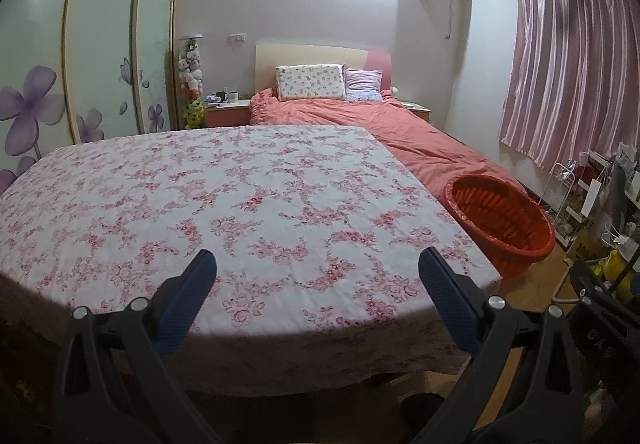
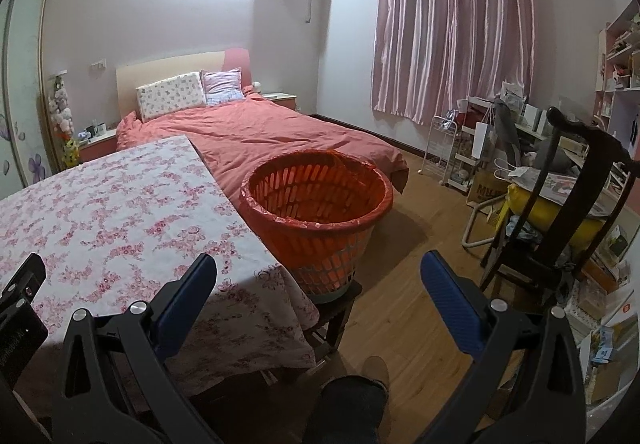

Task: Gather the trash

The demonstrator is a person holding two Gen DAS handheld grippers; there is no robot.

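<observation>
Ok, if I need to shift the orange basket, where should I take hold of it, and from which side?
Grip the rolled top rim of the orange basket with the right tool, coming from above on the near side. It stands upright on a small stool, mouth open; the slatted wall tapers and is too wide to span. The liner over the rim may slip.

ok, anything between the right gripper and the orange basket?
Nothing visible. The right gripper, fingers open and empty, looks straight at the orange basket on its stool beside the floral-cloth table. Only open air and the table's corner lie near that line. No trash shows on the table in either view.
</observation>
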